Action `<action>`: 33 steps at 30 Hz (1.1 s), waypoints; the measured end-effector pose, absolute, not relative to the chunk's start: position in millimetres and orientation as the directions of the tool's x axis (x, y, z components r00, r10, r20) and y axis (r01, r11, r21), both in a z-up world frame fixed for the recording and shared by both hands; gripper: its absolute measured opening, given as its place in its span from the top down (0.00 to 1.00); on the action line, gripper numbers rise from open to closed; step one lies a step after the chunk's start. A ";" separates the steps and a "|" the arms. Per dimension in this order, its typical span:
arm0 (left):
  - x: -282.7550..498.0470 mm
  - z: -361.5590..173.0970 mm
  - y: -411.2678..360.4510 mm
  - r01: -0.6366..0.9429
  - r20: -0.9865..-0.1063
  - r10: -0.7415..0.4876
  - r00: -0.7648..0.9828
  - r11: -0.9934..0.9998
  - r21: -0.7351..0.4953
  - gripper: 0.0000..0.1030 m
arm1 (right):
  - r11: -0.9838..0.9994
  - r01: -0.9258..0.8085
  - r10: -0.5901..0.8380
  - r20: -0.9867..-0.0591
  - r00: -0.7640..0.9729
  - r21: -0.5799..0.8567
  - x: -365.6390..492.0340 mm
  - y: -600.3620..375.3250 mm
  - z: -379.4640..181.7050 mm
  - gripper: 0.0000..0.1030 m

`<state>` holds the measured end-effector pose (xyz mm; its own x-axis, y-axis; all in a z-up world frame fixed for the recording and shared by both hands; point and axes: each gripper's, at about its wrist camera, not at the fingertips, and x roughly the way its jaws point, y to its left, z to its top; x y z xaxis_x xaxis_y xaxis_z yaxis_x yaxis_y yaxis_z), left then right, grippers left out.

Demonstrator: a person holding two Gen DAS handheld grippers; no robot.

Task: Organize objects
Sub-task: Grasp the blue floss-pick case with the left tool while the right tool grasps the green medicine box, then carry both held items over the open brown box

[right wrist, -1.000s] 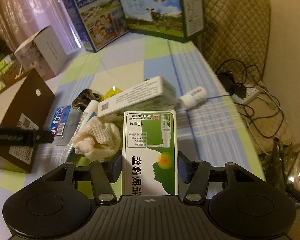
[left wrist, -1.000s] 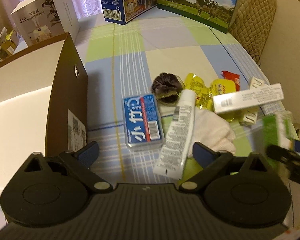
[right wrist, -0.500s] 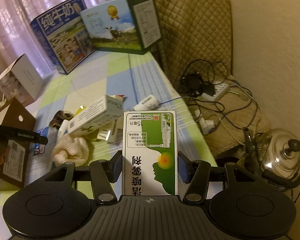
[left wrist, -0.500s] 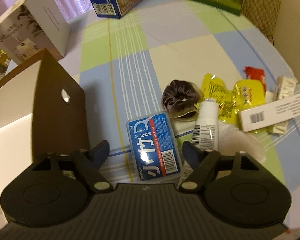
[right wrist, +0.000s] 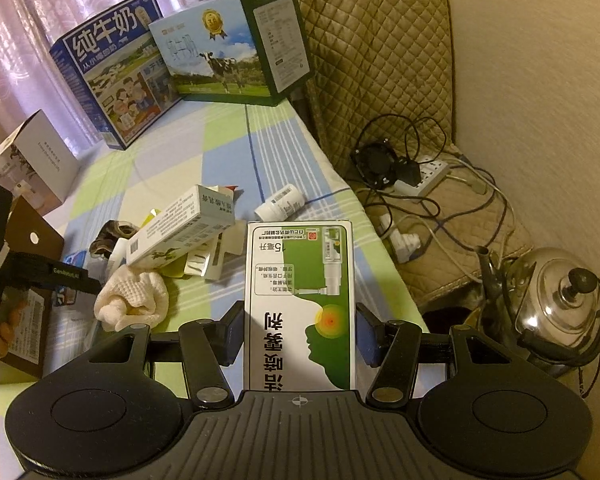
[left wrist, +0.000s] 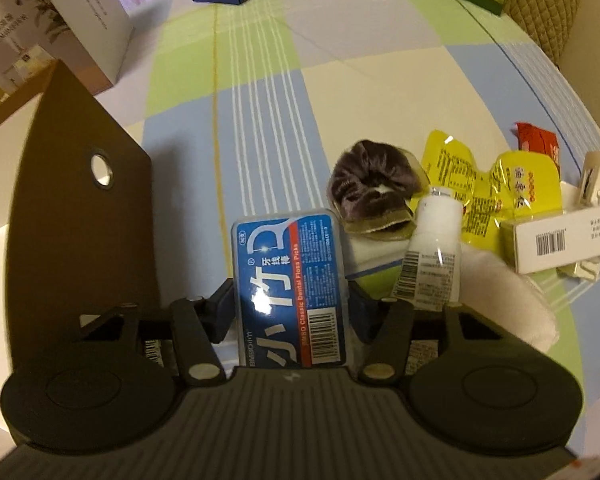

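Leftmost, the brown cardboard box [left wrist: 80,216] stands open, probably the bin for sorting. Beside it the left tool [left wrist: 290,304] pinches the blue floss-pick case [left wrist: 288,280] low over the checkered desk [left wrist: 260,120], so the next move likely swings it leftward over the box wall. Further right, the right tool [right wrist: 299,334] grips the green spray carton [right wrist: 300,304], lifted clear. Only the right view shows the kettle [right wrist: 556,304] and cables.
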<state>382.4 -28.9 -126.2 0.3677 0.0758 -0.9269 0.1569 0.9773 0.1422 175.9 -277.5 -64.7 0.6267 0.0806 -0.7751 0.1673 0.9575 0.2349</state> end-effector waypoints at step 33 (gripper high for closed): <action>221.5 33.9 111.2 -0.029 -0.756 0.029 0.654 0.999 0.014 0.49 | 0.914 -0.174 0.387 -0.661 0.643 0.366 176.3 -116.9 -2.7 0.49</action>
